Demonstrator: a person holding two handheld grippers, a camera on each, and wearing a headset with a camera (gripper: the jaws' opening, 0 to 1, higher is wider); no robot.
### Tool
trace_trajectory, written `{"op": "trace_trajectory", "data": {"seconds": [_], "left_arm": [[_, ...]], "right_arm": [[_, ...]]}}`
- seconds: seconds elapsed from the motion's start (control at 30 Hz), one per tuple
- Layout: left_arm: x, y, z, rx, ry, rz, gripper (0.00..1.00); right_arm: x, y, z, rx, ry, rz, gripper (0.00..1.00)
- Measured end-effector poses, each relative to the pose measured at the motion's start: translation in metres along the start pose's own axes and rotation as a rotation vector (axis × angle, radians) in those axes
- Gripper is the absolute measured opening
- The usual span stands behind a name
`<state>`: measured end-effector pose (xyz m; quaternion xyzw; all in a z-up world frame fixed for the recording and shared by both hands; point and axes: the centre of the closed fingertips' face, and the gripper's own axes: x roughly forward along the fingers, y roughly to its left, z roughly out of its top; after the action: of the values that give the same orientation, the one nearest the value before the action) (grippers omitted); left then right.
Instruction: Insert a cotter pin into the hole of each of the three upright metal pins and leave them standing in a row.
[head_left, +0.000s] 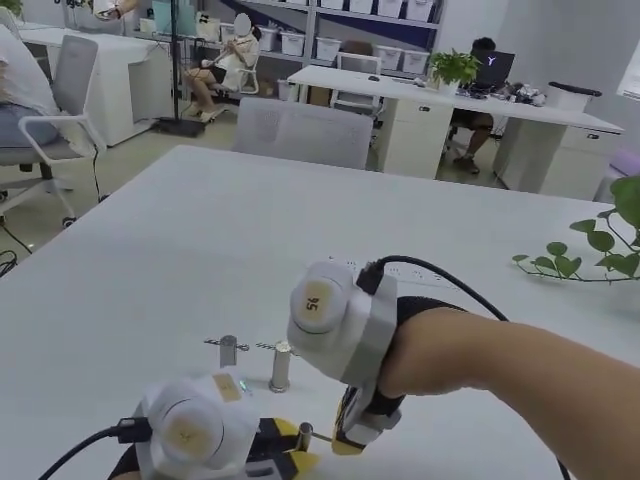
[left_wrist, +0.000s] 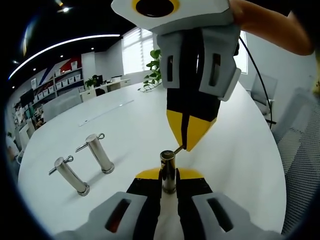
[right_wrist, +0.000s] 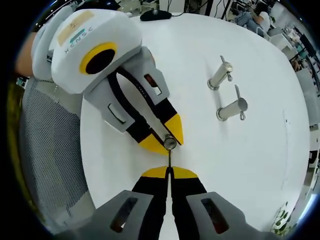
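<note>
My left gripper is clamped on the third metal pin and holds it upright at the lower centre of the left gripper view. My right gripper is pinched shut on a thin loose cotter pin, and its tip meets the head of that pin. At the lower left of the left gripper view, the second metal pin and the first metal pin stand near each other on the white worktop, apart from both grippers. Each has a fitted cotter pin through its head.
</note>
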<state>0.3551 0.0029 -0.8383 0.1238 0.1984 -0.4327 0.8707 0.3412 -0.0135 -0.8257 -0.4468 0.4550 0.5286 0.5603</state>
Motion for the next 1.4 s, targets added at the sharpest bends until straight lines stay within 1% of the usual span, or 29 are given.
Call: {"op": "trace_trajectory", "data": {"seconds": [0.03, 0.1, 0.17, 0.27, 0.37, 0.47, 0.53, 0.73, 0.87, 1.0, 1.4], "left_arm": [[0.0, -0.002, 0.001, -0.016, -0.008, -0.011, 0.11], [0.0, -0.002, 0.0, -0.006, -0.004, -0.01, 0.12], [0.0, -0.003, 0.001, -0.016, -0.006, -0.019, 0.13], [0.0, -0.003, -0.001, -0.007, -0.001, -0.022, 0.12], [0.0, -0.002, -0.003, 0.008, 0.004, -0.022, 0.08], [0.0, -0.002, -0.003, 0.025, 0.002, -0.023, 0.08], [0.0, -0.001, -0.003, 0.023, 0.001, -0.022, 0.07], [0.0, -0.002, -0.003, 0.027, 0.002, -0.028, 0.07], [0.0, -0.003, -0.003, 0.025, 0.003, -0.032, 0.07], [0.0, -0.004, -0.002, 0.035, 0.004, -0.034, 0.07], [0.0, -0.005, -0.003, 0.039, 0.004, -0.036, 0.07]], "right_arm": [[0.0, -0.001, 0.0, -0.003, -0.002, -0.003, 0.01], [0.0, -0.001, 0.0, -0.014, 0.0, -0.003, 0.01], [0.0, -0.001, -0.001, -0.027, 0.002, -0.006, 0.01], [0.001, -0.001, -0.002, -0.048, 0.009, -0.009, 0.01], [0.001, 0.0, -0.003, -0.079, 0.016, -0.009, 0.01], [0.001, 0.0, -0.001, -0.099, 0.014, -0.009, 0.01], [0.001, -0.001, -0.001, -0.108, 0.015, -0.013, 0.01], [-0.001, 0.0, 0.0, -0.124, 0.04, -0.021, 0.01], [-0.002, -0.001, 0.005, -0.131, 0.028, -0.022, 0.01], [-0.001, 0.001, 0.008, -0.142, 0.019, -0.018, 0.01], [0.0, 0.002, 0.016, -0.167, -0.012, -0.017, 0.02]]}}
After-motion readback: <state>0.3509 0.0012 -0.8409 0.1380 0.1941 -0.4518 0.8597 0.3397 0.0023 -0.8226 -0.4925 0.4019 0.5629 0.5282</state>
